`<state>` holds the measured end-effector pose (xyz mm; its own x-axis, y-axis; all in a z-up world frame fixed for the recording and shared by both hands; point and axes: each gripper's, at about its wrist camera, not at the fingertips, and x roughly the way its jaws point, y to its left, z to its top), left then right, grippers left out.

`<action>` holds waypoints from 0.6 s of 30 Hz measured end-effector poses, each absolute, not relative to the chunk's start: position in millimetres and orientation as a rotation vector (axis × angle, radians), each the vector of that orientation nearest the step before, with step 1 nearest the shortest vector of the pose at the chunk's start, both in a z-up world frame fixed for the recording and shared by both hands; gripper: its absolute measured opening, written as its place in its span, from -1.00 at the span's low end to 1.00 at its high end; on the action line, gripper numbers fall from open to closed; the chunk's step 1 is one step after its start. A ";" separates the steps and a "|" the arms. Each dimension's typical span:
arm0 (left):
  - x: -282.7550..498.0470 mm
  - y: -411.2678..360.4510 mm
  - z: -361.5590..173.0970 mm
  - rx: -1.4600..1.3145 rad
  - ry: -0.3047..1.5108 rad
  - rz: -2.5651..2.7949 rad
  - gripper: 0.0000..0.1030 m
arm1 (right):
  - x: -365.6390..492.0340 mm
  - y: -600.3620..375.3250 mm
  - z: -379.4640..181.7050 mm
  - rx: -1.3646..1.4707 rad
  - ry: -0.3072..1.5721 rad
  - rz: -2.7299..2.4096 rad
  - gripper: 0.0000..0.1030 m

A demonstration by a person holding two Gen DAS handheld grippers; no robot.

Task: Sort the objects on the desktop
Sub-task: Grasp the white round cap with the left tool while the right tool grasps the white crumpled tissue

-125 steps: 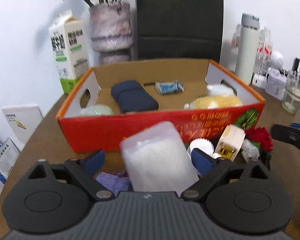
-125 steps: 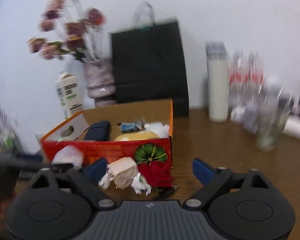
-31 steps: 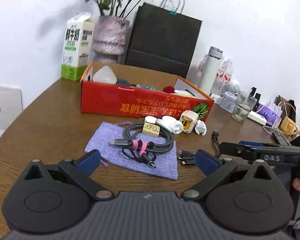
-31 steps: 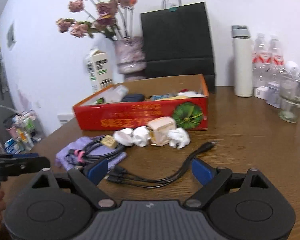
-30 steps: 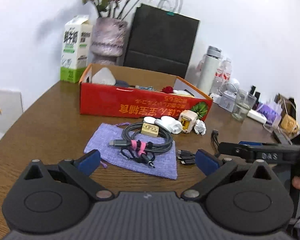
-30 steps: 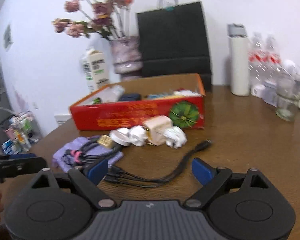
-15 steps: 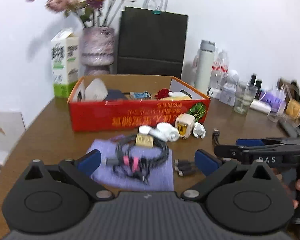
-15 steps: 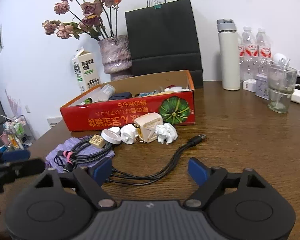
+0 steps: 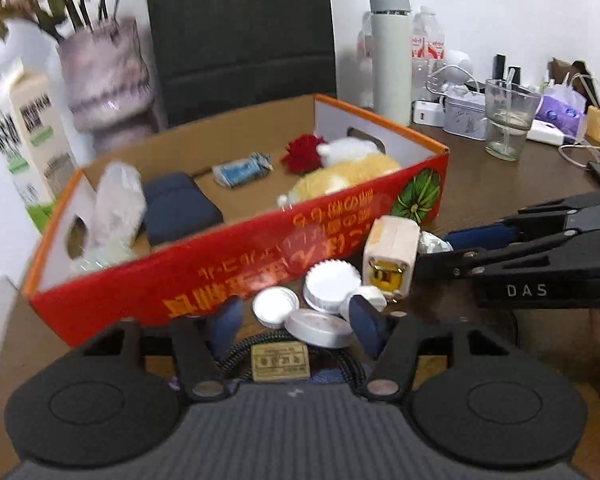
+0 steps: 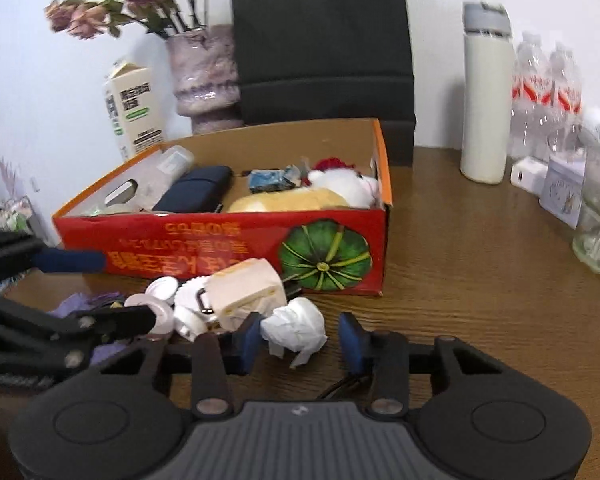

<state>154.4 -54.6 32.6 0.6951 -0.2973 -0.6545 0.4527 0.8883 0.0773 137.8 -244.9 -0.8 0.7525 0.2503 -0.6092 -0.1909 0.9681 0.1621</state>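
Note:
A red cardboard box (image 9: 240, 276) (image 10: 220, 250) holds a dark blue pouch (image 9: 180, 208), a yellow plush toy (image 9: 348, 180), a red flower and a blue packet. In front of it lie white round caps (image 9: 276, 308), a cream charger block (image 9: 390, 254) (image 10: 244, 288) and a crumpled white paper ball (image 10: 296, 328). My left gripper (image 9: 294, 320) (image 10: 126, 288) is closing around the caps, above a coiled cable with a tag (image 9: 280, 362); its pads do not press on them. My right gripper (image 10: 300, 338) (image 9: 434, 250) is closing with the paper ball between its jaws; only the left pad is against it.
Behind the box stand a milk carton (image 10: 134, 108), a purple vase (image 10: 204, 76) with dried flowers and a black paper bag (image 10: 320, 40). A white thermos (image 10: 486, 96), water bottles and a glass (image 9: 508, 120) crowd the right. A purple cloth (image 10: 80, 304) lies under the cable.
Both grippers have moved forward to the small items in front of the box. Both sets of jaws have narrowed, the left around the white caps, the right around the paper ball.

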 end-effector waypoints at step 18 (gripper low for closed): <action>132.5 -31.8 66.0 0.086 0.605 -0.421 -0.21 | 110.5 -245.2 6.8 0.072 0.541 0.201 -0.60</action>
<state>132.5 -31.8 66.0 0.7408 -0.3584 -0.5681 0.4081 0.9119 -0.0432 110.5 -245.2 6.8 0.8379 0.2089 -0.5042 -0.1708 0.9778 0.1213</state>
